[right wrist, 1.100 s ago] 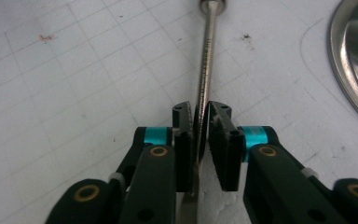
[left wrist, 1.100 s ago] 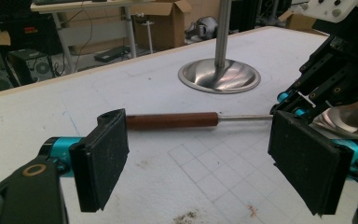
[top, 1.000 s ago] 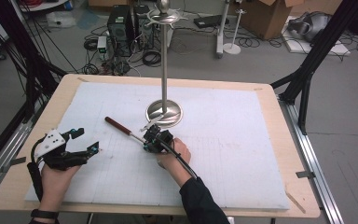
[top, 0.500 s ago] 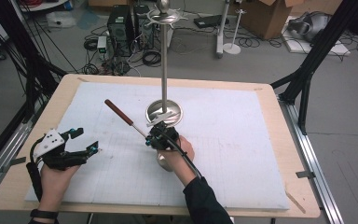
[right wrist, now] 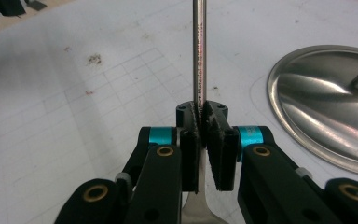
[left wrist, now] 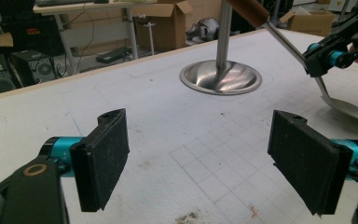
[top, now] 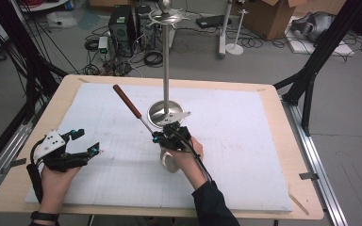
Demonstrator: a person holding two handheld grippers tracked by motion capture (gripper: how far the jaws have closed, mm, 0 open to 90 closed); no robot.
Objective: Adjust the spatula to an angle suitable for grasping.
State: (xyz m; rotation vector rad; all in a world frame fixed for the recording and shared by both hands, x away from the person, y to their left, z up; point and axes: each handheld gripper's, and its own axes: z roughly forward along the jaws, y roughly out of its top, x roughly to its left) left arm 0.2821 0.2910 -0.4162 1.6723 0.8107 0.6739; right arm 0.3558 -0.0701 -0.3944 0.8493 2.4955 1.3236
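A long utensil with a brown wooden handle (top: 127, 101) and a thin metal shaft (right wrist: 199, 51) slants up over the middle of the white mat. My right gripper (top: 170, 136) is shut on the shaft, just in front of the metal stand's round base (top: 161, 113). Its pads (right wrist: 213, 126) pinch the shaft from both sides. The utensil's flat metal head (top: 170, 162) hangs below the hand, and the left gripper view catches that head (left wrist: 349, 107) too. My left gripper (top: 87, 142) rests at the mat's left side, open with nothing between its pads (left wrist: 101, 156).
The stand's tall pole (top: 166, 61) rises from its base (left wrist: 221, 77) to a hooked ring (top: 165, 16) at the top. The white gridded mat (top: 264, 141) covers the wooden table (top: 306, 207). Black frame struts (top: 311, 70) flank the table; boxes and cables lie on the floor beyond.
The right gripper has tilted the utensil up, so the wooden handle has swung higher and farther from the person. The left gripper has stayed still and open.
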